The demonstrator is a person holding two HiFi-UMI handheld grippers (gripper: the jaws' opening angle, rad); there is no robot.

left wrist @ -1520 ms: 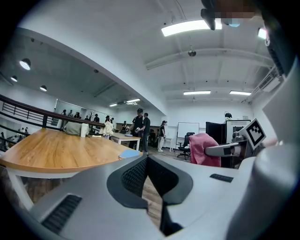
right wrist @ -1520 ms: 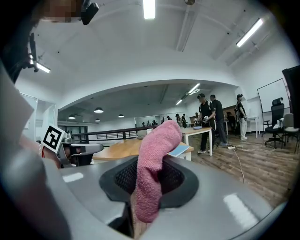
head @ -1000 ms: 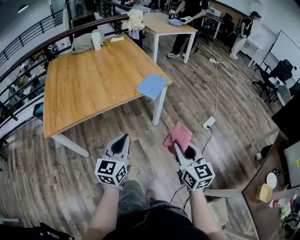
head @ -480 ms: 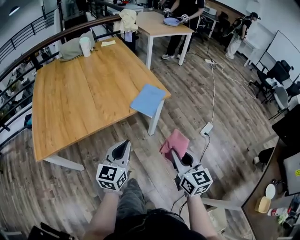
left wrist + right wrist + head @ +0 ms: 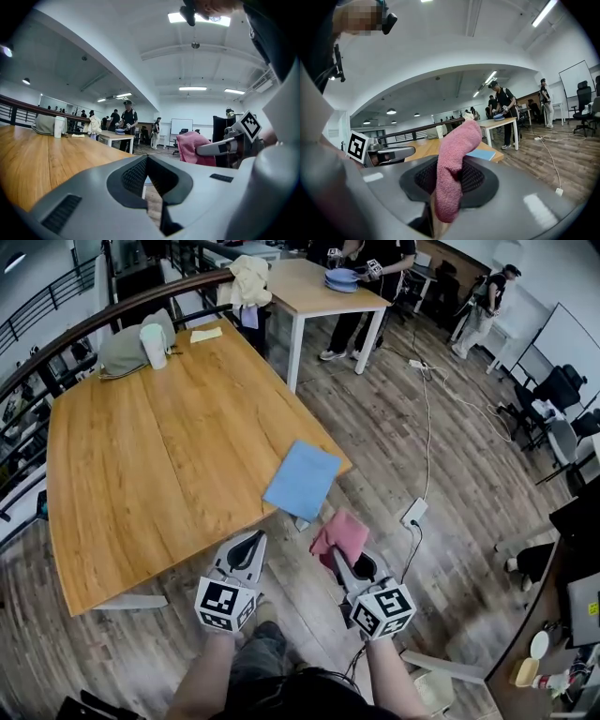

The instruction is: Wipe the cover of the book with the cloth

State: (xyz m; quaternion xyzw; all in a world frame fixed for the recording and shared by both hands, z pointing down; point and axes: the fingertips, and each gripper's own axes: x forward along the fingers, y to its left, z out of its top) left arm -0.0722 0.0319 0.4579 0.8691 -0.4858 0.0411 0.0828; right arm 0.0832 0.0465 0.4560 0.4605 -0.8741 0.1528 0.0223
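Since the pink cloth point(image 5: 340, 532) runs down between the pads of the right gripper point(image 5: 335, 557), whose jaws are clamped on a fold, we read it as carried ready for wiping. Most of it stands up in a loose wad past the tips, so fabric rather than plastic would meet the cover.

Left gripper point(image 5: 253, 542): jaws fully together, nothing between them. We judge it is left free to steady the book. Closed tips would give a blunt point for pressing a corner down.

Blue book point(image 5: 302, 479): lies flat, cover up, at the corner of the wooden table point(image 5: 159, 456), near the centre of the head view. Its lower corner appears to hang a little past the table's edge. The cloth sits just below and right of it in the frame, with no contact. Both grippers are low in the frame, off the table, pointing roughly level towards the book.

A book at the corner suits us, since it can be reached from the standing side without leaning across the board. The risk, as we judge it, is that an overhanging book may slide or tip under a stroke, hence the spare left gripper.

Upper left of the frame: white cup point(image 5: 152, 345) and grey bag point(image 5: 120, 352) at the table's far end, well apart from the book and out of the way. Wiping has not begun.
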